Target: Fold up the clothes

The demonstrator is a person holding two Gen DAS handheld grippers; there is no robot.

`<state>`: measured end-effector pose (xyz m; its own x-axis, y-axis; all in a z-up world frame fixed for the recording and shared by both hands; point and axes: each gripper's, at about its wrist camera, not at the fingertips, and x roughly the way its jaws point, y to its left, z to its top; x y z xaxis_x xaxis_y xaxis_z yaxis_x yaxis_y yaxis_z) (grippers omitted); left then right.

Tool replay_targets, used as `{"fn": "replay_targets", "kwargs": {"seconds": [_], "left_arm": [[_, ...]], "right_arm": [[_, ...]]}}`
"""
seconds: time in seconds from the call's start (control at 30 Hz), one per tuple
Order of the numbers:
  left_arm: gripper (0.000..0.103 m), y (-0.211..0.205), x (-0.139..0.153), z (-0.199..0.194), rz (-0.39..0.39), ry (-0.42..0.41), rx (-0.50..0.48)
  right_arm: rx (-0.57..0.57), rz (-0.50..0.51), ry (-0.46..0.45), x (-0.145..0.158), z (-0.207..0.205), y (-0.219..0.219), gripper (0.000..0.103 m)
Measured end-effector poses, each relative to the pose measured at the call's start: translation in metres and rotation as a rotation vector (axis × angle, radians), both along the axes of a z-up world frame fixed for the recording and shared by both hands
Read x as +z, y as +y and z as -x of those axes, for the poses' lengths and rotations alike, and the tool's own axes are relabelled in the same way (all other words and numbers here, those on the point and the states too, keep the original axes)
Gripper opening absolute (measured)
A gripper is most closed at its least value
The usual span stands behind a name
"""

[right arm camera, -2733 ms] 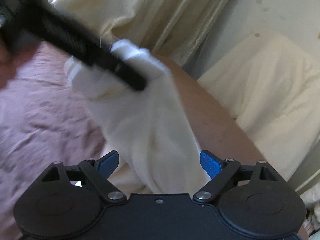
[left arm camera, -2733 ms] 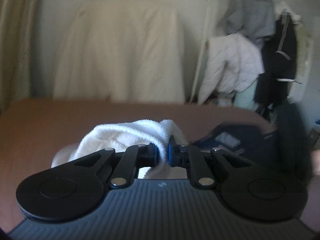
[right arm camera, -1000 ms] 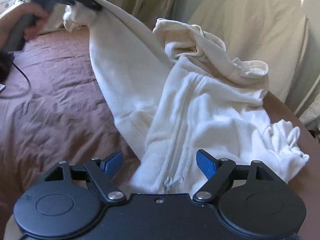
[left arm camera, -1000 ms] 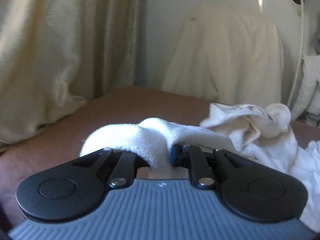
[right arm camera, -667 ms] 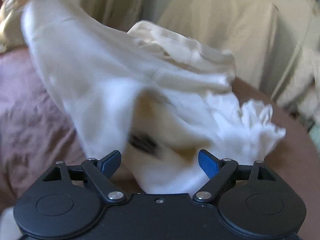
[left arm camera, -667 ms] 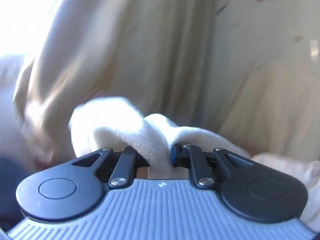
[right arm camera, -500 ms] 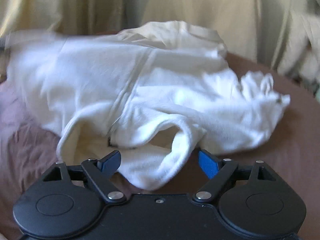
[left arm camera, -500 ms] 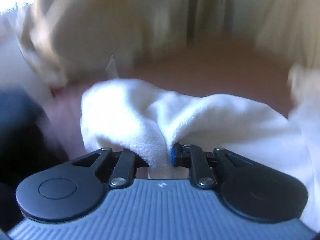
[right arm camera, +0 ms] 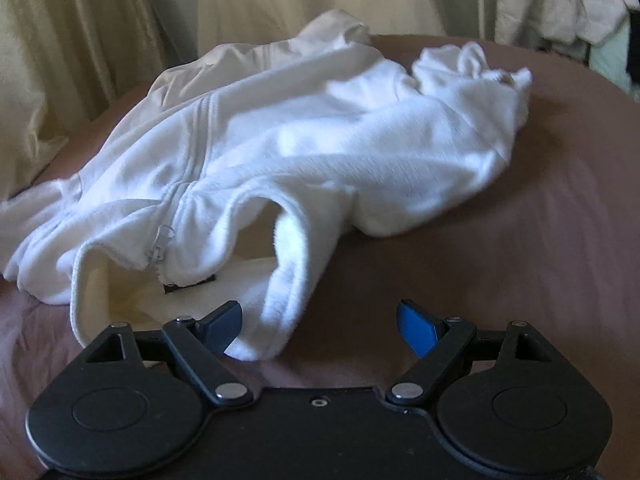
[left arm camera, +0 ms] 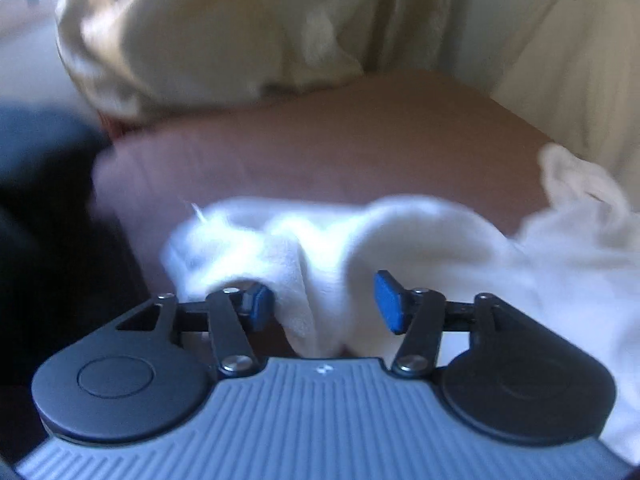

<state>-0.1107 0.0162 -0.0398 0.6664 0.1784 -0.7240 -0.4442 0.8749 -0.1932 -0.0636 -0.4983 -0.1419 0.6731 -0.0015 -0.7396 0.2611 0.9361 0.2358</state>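
Letting go, the left gripper has just been opening its jaws, and a ridge of the white fleece jacket stands loosely between the blue pads, apparently no longer pinched on either side. In the right wrist view the right gripper hangs with its jaws wide and holding nothing, the jacket's hem lying just inside the left pad. Beyond both grippers the jacket lies crumpled on the brown bedsheet, zipper facing up near the hem, one sleeve bunched at the far right. Farther off hang cream curtains. As I judge it, the garment is dropped but not spread, so any fold started now would trap the wrinkles and the doubled-under hem; the fleece could also snag on the left pad as that gripper pulls away, dragging the near corner out of place. A small dark label shows inside the hem, but its writing is too small to read; no brand is legible anywhere.
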Motion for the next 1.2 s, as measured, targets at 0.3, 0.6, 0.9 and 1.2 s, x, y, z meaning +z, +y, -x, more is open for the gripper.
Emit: {"fn": "replay_targets", "kwargs": {"seconds": [0.3,0.6,0.9,1.2], "left_arm": [[0.057,-0.071,-0.026,0.017,0.311,0.011,-0.473],[0.057,-0.145,-0.07,0.008,0.415,0.105,-0.599],[0.006,-0.16,-0.086,-0.014,0.34,0.003,-0.502],[0.005,-0.17,0.038,0.086,-0.062,-0.14,-0.519]], "right_arm": [[-0.032,0.009,0.005,-0.013,-0.008,0.002,0.063],[0.039,0.155,-0.079,-0.005,0.004,0.014,0.016],[-0.006,0.015,-0.193,-0.025,0.015,0.01,0.021],[0.141,-0.081,-0.416,0.1,0.063,0.0,0.012]]}}
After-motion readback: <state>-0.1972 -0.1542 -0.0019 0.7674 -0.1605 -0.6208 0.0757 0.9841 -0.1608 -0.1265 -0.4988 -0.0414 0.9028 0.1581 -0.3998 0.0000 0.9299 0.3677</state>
